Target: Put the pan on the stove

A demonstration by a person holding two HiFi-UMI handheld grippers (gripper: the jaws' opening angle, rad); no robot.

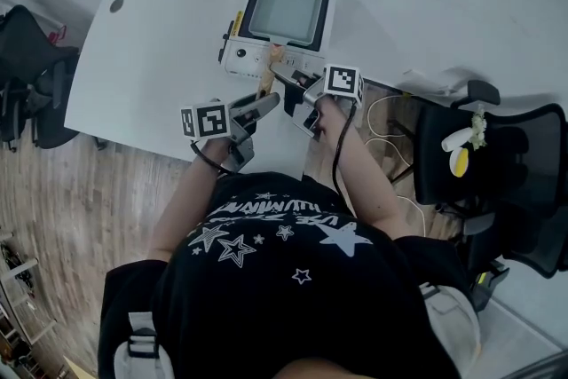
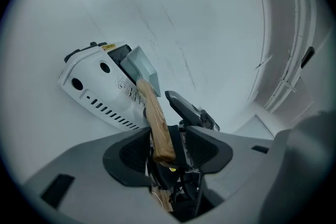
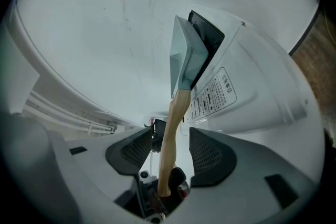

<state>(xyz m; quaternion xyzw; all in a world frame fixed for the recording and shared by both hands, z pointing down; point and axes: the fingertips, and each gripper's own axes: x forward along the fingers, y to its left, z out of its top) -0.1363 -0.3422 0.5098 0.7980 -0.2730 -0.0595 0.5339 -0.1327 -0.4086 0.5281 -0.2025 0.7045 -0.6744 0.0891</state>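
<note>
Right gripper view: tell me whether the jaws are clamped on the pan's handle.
No, the wooden handle stands free between the right gripper's parted pads.

A white label on the side of the stove carries black Chinese print. Its heading seems to read "注意事项"; the lines under it are too small to read. White lettering among stars on the person's black T-shirt cannot be made out.

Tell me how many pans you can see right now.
1. The pan sits on the stove on the white table; its wooden handle runs back between the open jaws of the left gripper and right gripper. No other pan shows.
</note>
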